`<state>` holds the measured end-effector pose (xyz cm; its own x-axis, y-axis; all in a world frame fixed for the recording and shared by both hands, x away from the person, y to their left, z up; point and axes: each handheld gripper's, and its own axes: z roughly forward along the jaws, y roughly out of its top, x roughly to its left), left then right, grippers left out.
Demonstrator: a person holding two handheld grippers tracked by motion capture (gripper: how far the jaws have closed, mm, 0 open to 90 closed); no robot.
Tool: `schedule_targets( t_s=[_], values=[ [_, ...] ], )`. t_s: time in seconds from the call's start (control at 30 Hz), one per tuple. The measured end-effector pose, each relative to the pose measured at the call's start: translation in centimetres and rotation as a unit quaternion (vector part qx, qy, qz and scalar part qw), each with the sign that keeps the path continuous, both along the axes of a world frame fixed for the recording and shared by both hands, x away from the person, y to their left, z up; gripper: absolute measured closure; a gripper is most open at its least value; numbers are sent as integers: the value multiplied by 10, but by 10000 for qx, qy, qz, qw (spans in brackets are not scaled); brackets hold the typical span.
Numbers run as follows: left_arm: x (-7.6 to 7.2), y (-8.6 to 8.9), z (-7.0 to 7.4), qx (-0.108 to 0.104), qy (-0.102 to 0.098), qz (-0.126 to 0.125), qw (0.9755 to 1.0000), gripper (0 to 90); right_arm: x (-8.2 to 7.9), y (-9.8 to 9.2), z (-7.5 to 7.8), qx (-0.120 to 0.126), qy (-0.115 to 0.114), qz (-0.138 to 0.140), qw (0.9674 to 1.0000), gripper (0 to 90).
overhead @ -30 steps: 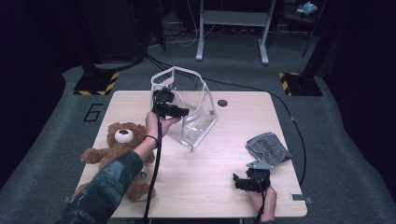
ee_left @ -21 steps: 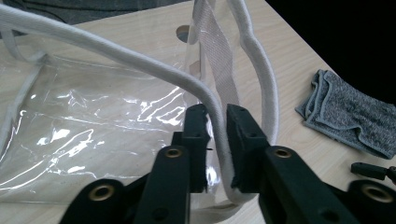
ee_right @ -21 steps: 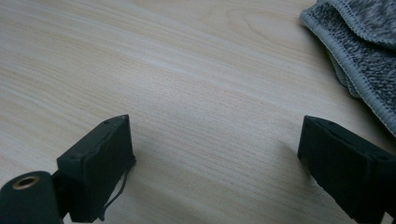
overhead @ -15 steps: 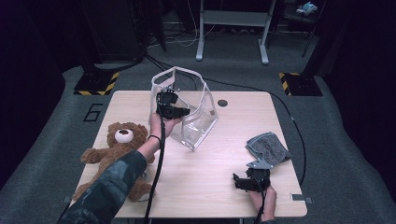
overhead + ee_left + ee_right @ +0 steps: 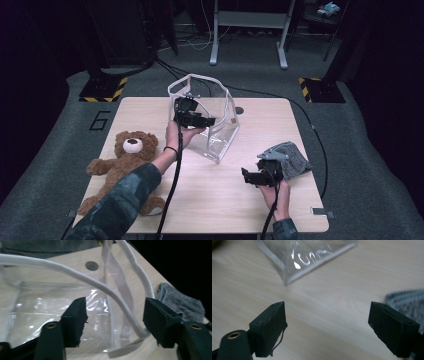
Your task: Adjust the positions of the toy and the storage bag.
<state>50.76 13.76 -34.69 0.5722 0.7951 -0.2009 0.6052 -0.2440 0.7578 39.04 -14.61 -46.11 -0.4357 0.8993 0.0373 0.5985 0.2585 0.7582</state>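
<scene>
A clear plastic bag [image 5: 220, 130] with white trim stands open at the middle of the table. My left gripper [image 5: 206, 120] is at the bag's near rim. Its jaws have just been opening. In the left gripper view the left gripper [image 5: 115, 303] is open, with the white rim cord [image 5: 75, 272] running loose between its jaws and the pads off it. A grey cloth [image 5: 292, 156] lies at the right. My right gripper [image 5: 246, 176] hovers just left of the cloth, above the wood. In its own view the right gripper [image 5: 327, 306] is open and empty, with the bag's corner [image 5: 307, 257] ahead.
A brown teddy bear [image 5: 125, 157] lies on its back on the table's left side, beside the person's left sleeve [image 5: 120, 205]. The wooden table [image 5: 215, 200] has a small round hole [image 5: 91, 265] behind the bag. Dark floor, stands and cables surround it.
The right gripper has lifted from the table's front edge and come a little farther in, beside the grey cloth. The left hand has stayed at the bag's rim.
</scene>
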Motion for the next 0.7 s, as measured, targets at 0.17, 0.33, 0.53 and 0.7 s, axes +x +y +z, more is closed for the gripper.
schedule_targets(
  t_s=[0.17, 0.33, 0.53, 0.7],
  values=[
    [-1, 33, 8, 43, -111, 364, 9993, 252, 21, 21, 40, 179, -163, 130, 9996, 143],
    [2, 60, 8, 140, -51, 696, 9975, 182, 48, 42, 80, 355, -297, 161, 9988, 147],
    [7, 80, 6, 156, -29, 930, 9955, 156, 77, 67, 110, 587, -348, -20, 9977, 176],
    [7, 88, 7, 207, -75, 988, 9949, 148, 98, 85, 117, 734, -241, -169, 9969, 207]
  ],
)
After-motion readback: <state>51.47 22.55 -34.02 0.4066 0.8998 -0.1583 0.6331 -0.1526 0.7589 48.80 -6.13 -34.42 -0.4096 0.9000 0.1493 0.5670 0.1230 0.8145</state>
